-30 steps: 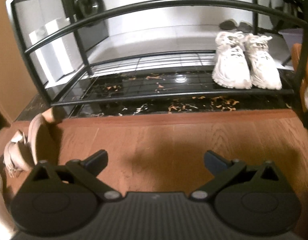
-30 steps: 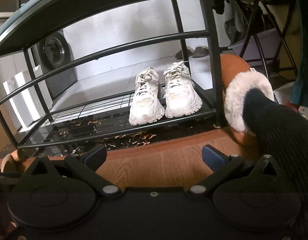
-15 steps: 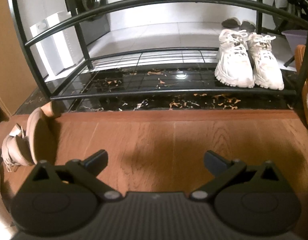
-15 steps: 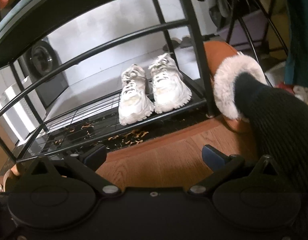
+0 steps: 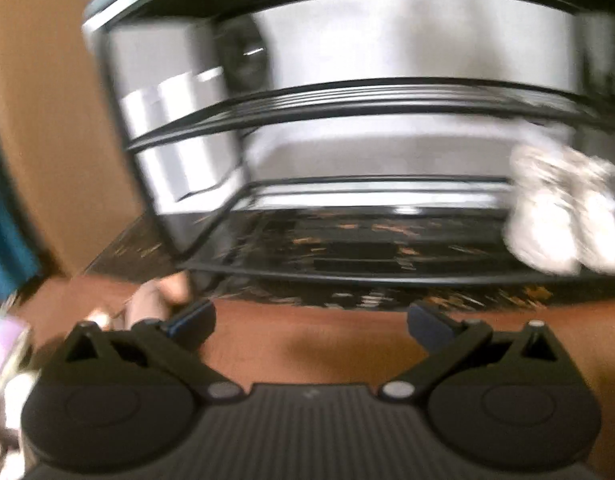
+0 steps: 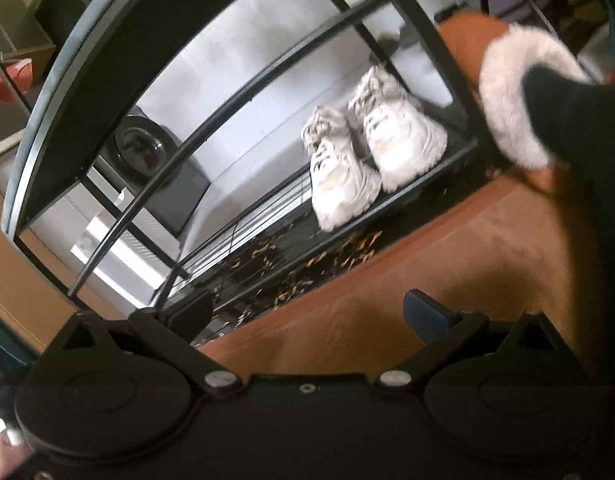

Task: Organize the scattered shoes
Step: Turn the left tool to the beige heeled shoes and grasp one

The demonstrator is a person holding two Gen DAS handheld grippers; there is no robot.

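White sneakers (image 6: 371,160) on rack (image 6: 387,208), well ahead of spread R gripper (image 6: 307,316).

We look over a reddish-brown wooden floor (image 6: 387,280) toward a black metal rack (image 6: 243,92) standing on dark speckled stone (image 5: 387,296). Behind it we see pale floor tiles (image 6: 247,152) (brightly lit) and a white radiator (image 6: 119,256).

Left gripper (image 5: 310,319) and right gripper (image 6: 307,312) both hang with jaws spread, empty.
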